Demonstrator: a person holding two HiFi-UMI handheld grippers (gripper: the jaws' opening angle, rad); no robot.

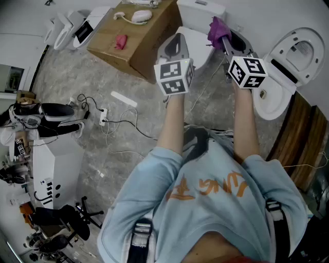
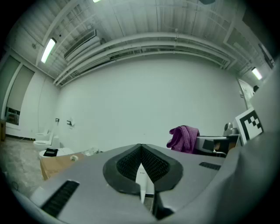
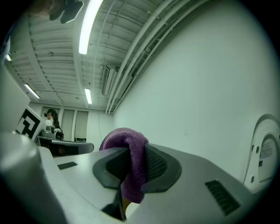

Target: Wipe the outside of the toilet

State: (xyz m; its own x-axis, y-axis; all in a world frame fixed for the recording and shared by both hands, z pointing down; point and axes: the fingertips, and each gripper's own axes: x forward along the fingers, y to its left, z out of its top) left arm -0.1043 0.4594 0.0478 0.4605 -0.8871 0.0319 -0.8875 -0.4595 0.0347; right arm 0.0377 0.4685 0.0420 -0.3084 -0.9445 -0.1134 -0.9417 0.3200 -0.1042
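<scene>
— Ahead of us, past both grippers, stood the toilet [image 1: 198, 42] with its lid down and its tank [image 1: 201, 7] at the wall. What did we have in the right gripper [image 3: 133, 153]?

— The purple cloth [image 1: 218, 30]. The jaws were clamped on a fold of it, and the rest bunched over their tips. It hung by the toilet's right side, just below the tank. We could not tell whether it touched the porcelain.

— And the left gripper [image 2: 140, 147]?

— Its jaws met at the tips with nothing between them. It hovered over the lid, beside the right one.

— What about the box [image 1: 134, 51] to our left?

— It was cardboard, with its top flat and shut, so we saw none of its inside. On top lay a pink thing [image 1: 121, 41] and a white thing [image 1: 140, 16]. We couldn't make out what they were.

— Did we see any other bowls?

— At our right a second toilet [image 1: 272, 100] had its lid [image 1: 300, 51] up. Our right arm covered part of its bowl, and we could not tell what it held. More toilets [image 1: 64, 28] stood at the far left, too small for us to read.
</scene>
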